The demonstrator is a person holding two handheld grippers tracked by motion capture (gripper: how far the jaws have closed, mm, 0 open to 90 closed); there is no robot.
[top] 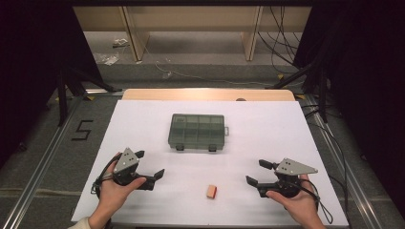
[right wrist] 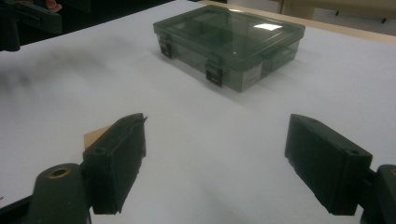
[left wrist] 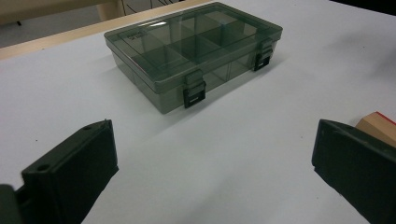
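Observation:
A smoky transparent compartment box [top: 197,131] with its lid down and two black latches facing me sits mid-table on the white sheet [top: 267,129]. A small tan block with a red side [top: 211,192] lies near the front edge, between my hands. My left gripper [top: 151,163] rests at the front left, open and holding nothing, pointing right toward the block. My right gripper [top: 255,171] rests at the front right, open and holding nothing, pointing left. In the left gripper view the box [left wrist: 196,46] lies ahead and the block [left wrist: 380,128] peeks past the right jaw. In the right gripper view the box [right wrist: 229,42] is ahead, the block [right wrist: 95,135] behind the left jaw.
The wooden table edge [top: 205,94] runs along the far side. Dark tripod legs [top: 64,90] and cables [top: 282,43] stand on the floor beyond. The other gripper [right wrist: 28,18] shows at the top left of the right gripper view.

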